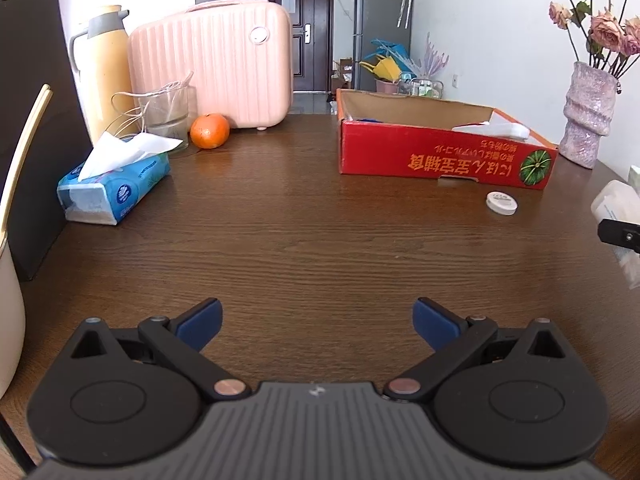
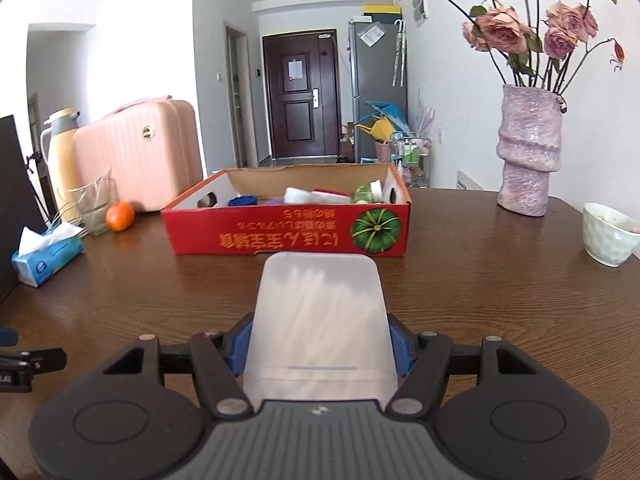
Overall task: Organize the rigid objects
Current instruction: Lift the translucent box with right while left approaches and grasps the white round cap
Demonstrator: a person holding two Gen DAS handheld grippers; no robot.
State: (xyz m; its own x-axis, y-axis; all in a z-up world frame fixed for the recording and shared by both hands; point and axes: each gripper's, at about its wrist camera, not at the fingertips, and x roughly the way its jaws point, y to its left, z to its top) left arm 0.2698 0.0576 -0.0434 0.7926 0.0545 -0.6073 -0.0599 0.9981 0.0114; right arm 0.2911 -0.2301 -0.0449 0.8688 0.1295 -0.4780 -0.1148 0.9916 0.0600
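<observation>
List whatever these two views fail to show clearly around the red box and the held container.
- Red box contents: in the left wrist view its near wall hides nearly everything.
- Translucent container: in the right wrist view its frosted wall blurs the pale sticks inside, and the right gripper covers its base.
- Small white round lid: print too small to read.
- Left gripper: open, nothing between its fingers.

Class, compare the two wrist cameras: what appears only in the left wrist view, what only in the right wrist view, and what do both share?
Only the left wrist view shows the small white round lid on the table in front of the box, and the open, empty left gripper. Only the right wrist view shows the white bowl and the box's contents. Both show the red box, orange, tissue pack, pink case, vase, and the translucent container held by the right gripper.
</observation>
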